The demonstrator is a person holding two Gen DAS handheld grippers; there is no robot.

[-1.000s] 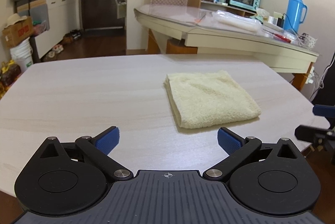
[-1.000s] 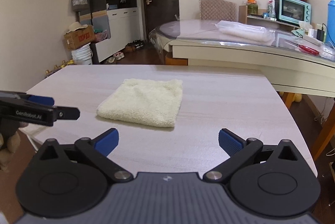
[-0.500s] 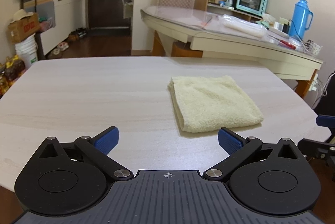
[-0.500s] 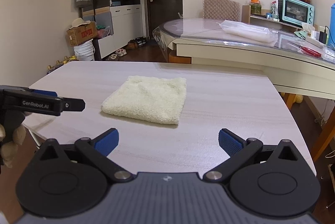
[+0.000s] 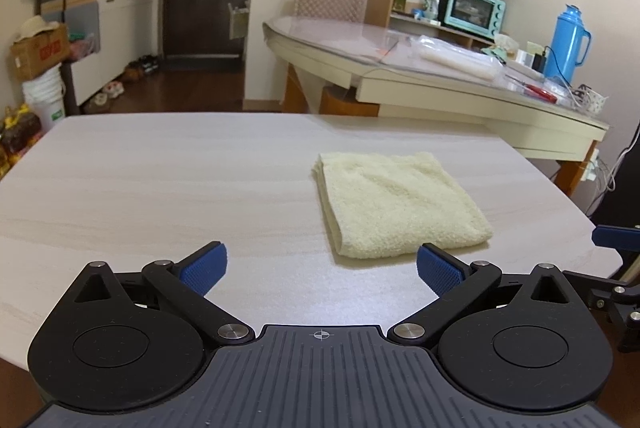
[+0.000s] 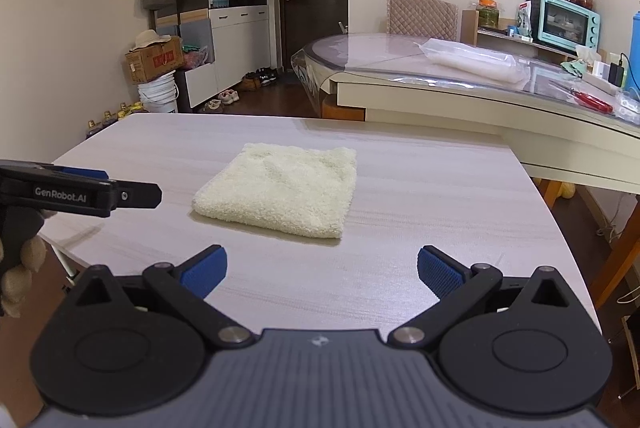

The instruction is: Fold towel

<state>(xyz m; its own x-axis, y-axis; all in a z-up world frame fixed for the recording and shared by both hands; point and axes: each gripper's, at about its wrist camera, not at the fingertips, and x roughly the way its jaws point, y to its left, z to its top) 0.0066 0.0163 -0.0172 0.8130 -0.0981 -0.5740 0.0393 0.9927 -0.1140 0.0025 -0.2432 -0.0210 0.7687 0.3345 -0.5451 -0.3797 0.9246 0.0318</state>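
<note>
The left claw (image 5: 322,266) hung spread wide and empty above the near edge of the desk (image 5: 160,180), its blue pads clear of everything. In its own view the towel (image 5: 396,204) lay ahead and off to the right, already folded into a thick, roughly square pad resting flat on the desk, with a rounded fold along its left side and another along its near edge; its near corner sat just in front of the claw's right pad without touching it. The right claw (image 6: 322,266) was likewise spread and held nothing, poised over the near right part of the desk, and from there the towel (image 6: 280,194) lay ahead and slightly to the left, apart from both pads. In that view the left claw (image 6: 132,194) jutted in from the left edge, near the towel's left corner but not against it. Neither claw looked clearly nearer. Judging from how compact the towel sat, the folding seemed finished, or at most one more fold remained; any further fold would probably mean both claws reaching forward and inward to the near edge.
</note>
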